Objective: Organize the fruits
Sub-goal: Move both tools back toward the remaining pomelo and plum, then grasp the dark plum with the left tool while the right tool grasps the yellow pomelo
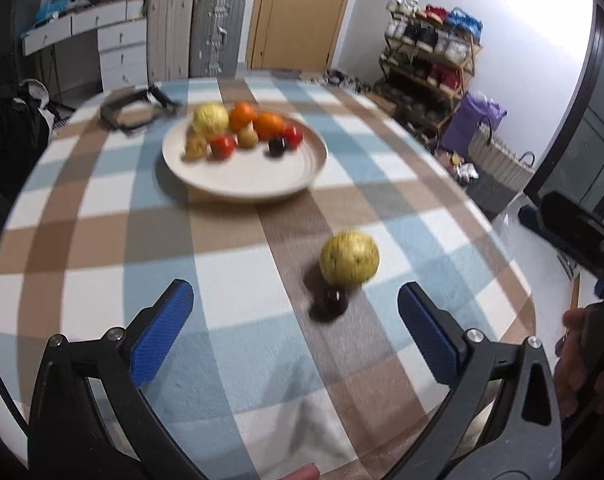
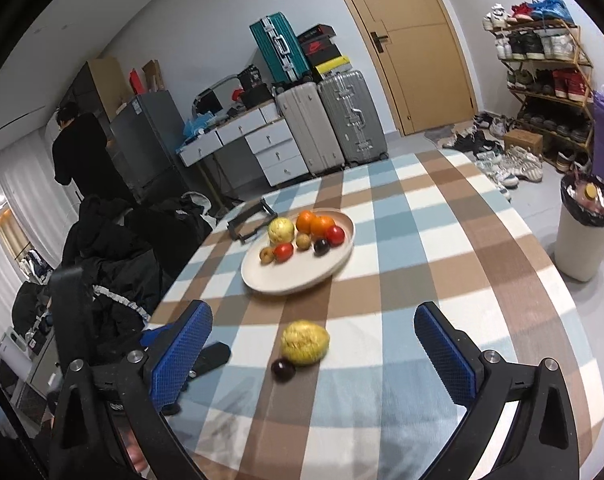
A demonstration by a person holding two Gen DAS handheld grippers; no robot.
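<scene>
A white plate (image 1: 261,184) on the checked tablecloth holds several fruits: a yellow one, two oranges, red ones, a dark plum. It also shows in the right wrist view (image 2: 285,280). A loose yellow fruit (image 1: 349,257) (image 2: 305,343) lies on the cloth nearer me, with a dark plum (image 1: 329,305) (image 2: 282,370) touching its near side. My left gripper (image 1: 295,312) is open and empty, just short of the plum. My right gripper (image 2: 314,344) is open and empty, with the two loose fruits between its fingers' line of sight.
A black frame-like object (image 1: 131,110) (image 2: 249,220) lies beyond the plate near the table's far edge. The round table's edge (image 1: 514,264) curves close on the right. A white bin (image 2: 586,236) stands on the floor right of the table. Dark coats (image 2: 113,248) pile at left.
</scene>
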